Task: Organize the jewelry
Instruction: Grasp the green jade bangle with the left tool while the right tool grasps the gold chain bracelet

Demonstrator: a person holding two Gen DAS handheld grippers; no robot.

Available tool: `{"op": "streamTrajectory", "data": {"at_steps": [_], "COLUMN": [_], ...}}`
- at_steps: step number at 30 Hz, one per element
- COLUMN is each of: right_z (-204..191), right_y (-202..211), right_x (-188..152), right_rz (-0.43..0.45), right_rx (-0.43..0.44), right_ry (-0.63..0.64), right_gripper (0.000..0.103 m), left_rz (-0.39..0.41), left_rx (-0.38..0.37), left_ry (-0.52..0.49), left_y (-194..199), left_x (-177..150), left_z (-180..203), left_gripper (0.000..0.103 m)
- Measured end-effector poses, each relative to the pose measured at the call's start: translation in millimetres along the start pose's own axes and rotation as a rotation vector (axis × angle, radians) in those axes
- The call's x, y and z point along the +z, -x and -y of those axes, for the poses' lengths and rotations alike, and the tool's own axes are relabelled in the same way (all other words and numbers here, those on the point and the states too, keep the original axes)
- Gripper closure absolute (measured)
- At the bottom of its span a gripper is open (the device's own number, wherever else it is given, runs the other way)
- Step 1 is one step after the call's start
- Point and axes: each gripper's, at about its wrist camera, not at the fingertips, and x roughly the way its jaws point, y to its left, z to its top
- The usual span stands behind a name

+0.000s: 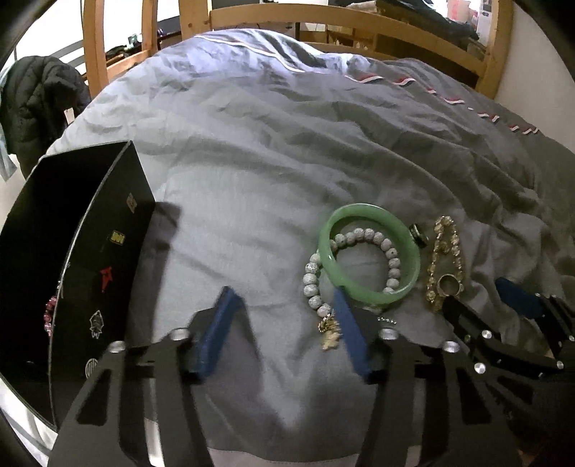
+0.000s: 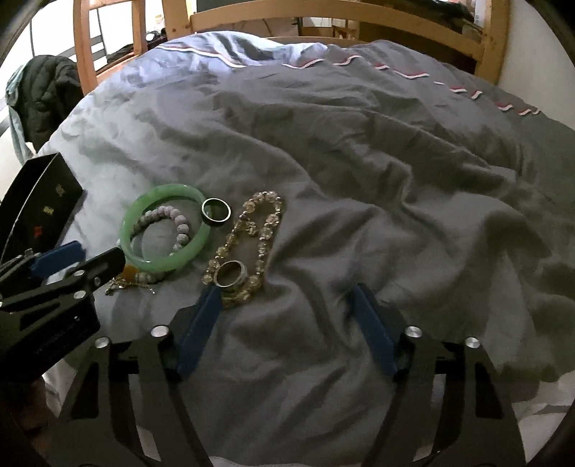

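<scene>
On the grey duvet (image 1: 251,179) lies a green bangle (image 1: 363,294) over a grey bead bracelet (image 1: 312,283) with a gold charm (image 1: 330,336). Beside them are a dark ring (image 1: 418,235), a gold bead chain (image 1: 445,230) and a silver ring (image 1: 440,286). My left gripper (image 1: 284,305) is open over bare cloth, its right pad (image 1: 341,312) at the bangle's near edge. My right gripper (image 2: 287,298) is open too. Its left pad (image 2: 210,305) sits next to the silver ring (image 2: 230,285) and the chain (image 2: 266,201). The bangle (image 2: 165,264) lies to its left.
An open black box (image 1: 107,251) with printed emblems stands at the left, something pink (image 1: 48,316) inside it. A wooden bed frame (image 1: 287,18) runs along the far side. A dark jacket (image 1: 39,100) hangs at the far left. Rumpled duvet fills the right (image 2: 431,215).
</scene>
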Motion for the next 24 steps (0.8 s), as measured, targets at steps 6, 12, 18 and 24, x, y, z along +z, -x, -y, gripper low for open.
{"op": "streamTrajectory", "data": {"at_steps": [6, 12, 18, 24], "right_z": [7.3, 18.4, 19.8, 24.8], "right_y": [5.4, 11.0, 17.4, 21.3], "right_x": [-6.2, -10.4, -12.7, -8.1], "right_rz": [0.024, 0.035, 0.062, 0.104], "right_rx": [0.032, 0.097, 0.112, 0.173], "right_ry": [-0.031, -0.082, -0.088, -0.119], "right_gripper": [0.082, 0.094, 0.097, 0.096], "left_rz": [0.001, -0.002, 0.006, 0.035], "left_rx": [-0.024, -0.051, -0.075, -0.116], "left_ry": [-0.022, -0.012, 0.004, 0.008], "left_y": [3.1, 7.3, 11.7, 18.8], "left_x": [-2.1, -2.2, -1.0, 1.3], "left_z": [4.6, 2.9, 1.1, 1.6], "left_gripper": [0.078, 0.092, 0.095, 0.075]}}
